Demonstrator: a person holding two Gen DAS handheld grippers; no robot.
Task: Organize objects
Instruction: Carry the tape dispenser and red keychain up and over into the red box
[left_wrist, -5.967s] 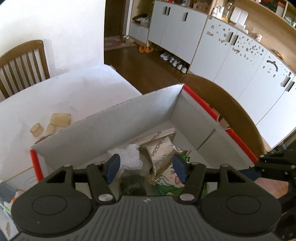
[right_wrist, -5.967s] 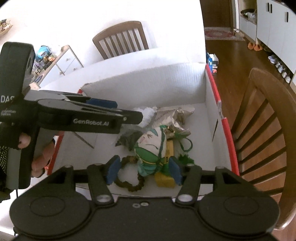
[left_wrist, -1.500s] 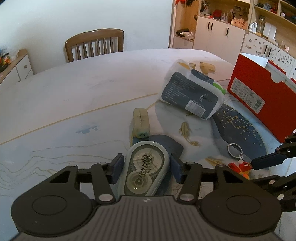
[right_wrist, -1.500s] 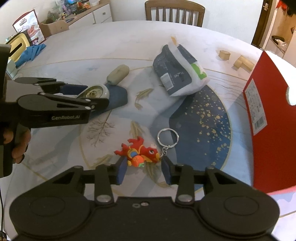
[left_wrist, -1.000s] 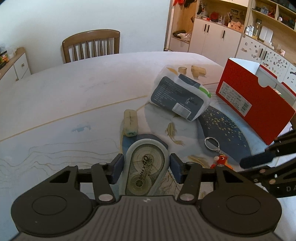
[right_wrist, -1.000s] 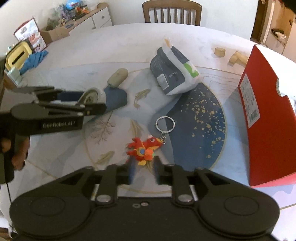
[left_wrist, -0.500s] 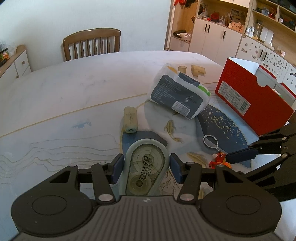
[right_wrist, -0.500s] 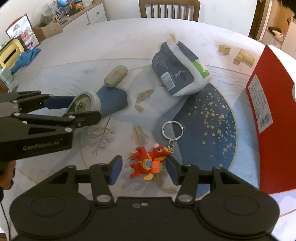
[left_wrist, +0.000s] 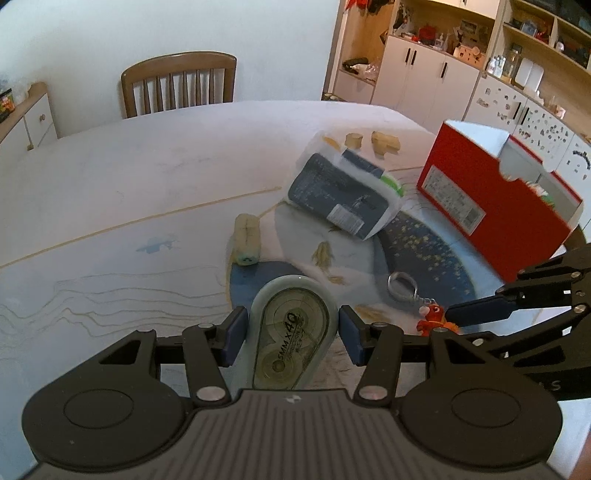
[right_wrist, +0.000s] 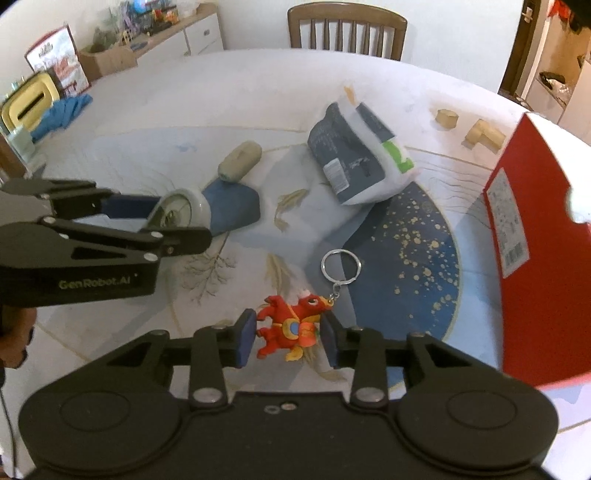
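Note:
My left gripper (left_wrist: 291, 334) is shut on a pale green correction tape dispenser (left_wrist: 291, 339), which also shows in the right wrist view (right_wrist: 181, 212), just above the table. My right gripper (right_wrist: 288, 336) has its blue pads on both sides of a red dragon keychain (right_wrist: 290, 326) lying on the table; the pads look in contact with it. Its key ring (right_wrist: 340, 264) lies ahead. The keychain also shows in the left wrist view (left_wrist: 430, 319). A red open box (left_wrist: 495, 206) stands at the right.
A dark blue and white packet (right_wrist: 354, 155) lies mid-table. A beige roll (right_wrist: 240, 160) lies left of it. Small wooden blocks (right_wrist: 480, 134) sit at the far right near the box (right_wrist: 539, 236). A wooden chair (right_wrist: 347, 31) stands behind the table.
My right gripper has closed in from wide open onto the red dragon keychain. My left gripper still holds the correction tape and has barely moved.

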